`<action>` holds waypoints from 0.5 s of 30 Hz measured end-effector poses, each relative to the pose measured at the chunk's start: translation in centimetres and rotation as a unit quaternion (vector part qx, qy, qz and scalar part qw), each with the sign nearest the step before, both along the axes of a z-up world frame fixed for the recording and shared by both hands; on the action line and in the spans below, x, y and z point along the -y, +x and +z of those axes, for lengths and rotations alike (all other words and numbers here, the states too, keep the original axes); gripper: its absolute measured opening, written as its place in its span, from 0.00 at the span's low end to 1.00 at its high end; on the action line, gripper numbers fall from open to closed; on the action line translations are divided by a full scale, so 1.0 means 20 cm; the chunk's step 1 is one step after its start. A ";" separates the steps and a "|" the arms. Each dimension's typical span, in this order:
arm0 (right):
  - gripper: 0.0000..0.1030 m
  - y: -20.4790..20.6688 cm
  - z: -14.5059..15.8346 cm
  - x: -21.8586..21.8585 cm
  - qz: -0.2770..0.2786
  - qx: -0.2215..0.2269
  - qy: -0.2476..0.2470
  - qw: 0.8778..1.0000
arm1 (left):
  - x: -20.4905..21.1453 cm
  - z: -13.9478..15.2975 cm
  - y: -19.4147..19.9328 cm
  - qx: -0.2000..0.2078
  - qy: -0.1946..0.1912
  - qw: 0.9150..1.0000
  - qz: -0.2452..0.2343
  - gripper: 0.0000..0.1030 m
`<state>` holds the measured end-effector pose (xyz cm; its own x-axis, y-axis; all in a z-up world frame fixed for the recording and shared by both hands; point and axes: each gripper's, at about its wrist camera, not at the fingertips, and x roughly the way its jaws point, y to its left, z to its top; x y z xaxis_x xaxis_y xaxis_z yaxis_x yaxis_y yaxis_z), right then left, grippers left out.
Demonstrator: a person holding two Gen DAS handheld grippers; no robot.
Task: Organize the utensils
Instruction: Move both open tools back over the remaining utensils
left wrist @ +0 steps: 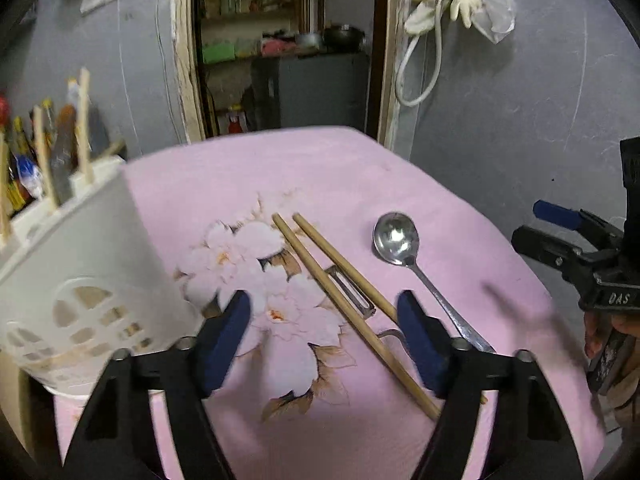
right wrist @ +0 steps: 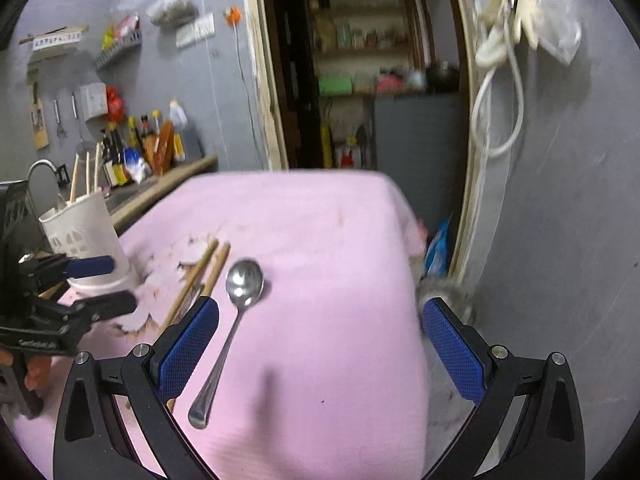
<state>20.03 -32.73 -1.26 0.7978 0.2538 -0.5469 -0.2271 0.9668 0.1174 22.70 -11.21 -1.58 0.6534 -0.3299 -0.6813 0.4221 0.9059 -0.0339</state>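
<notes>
While both the left hand-held gripper (left wrist: 324,344) and right hand-held gripper (right wrist: 320,356) gape empty, the 2 chopsticks (left wrist: 340,292) beside the spoon (left wrist: 404,252) look light, stiff, best pinched mid-length.

My left camera looks from low and close over the pink tablecloth (left wrist: 360,168) toward the doorway (left wrist: 288,48), my right camera looks the same way from farther right, and both see the spoon (left wrist: 396,238), chopsticks (left wrist: 320,264) and white holder (left wrist: 80,264).
</notes>
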 end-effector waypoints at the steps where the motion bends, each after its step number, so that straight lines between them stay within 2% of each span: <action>1: 0.99 0.01 -0.01 0.00 0.004 -0.010 0.001 1.000 | 0.00 -0.01 0.02 -0.010 -0.001 1.000 0.001 0.54; 4: 0.91 0.05 -0.04 -0.01 0.015 -0.029 -0.001 0.999 | 0.01 -0.05 0.12 -0.043 -0.014 0.999 0.010 0.40; 6: 0.79 0.06 -0.04 -0.03 0.021 -0.037 -0.004 0.999 | 0.00 -0.07 0.18 -0.063 -0.027 0.997 0.023 0.35; 7: 0.77 0.07 -0.05 -0.04 0.025 -0.039 -0.006 0.999 | 0.00 -0.07 0.20 -0.067 -0.030 0.997 0.028 0.32; 13: 0.68 0.14 -0.09 -0.12 0.057 -0.065 -0.023 0.996 | 0.00 -0.07 0.28 -0.078 -0.035 0.995 0.053 0.23; 15: 0.61 0.16 -0.11 -0.15 0.070 -0.077 -0.030 0.994 | 0.00 -0.07 0.30 -0.086 -0.037 0.994 0.055 0.20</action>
<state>23.29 -29.75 -3.38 0.6616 0.3206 -0.6779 -0.3443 0.9329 0.1052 28.68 -11.17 -3.05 0.5638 -0.3166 -0.7629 0.3037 0.9384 -0.1650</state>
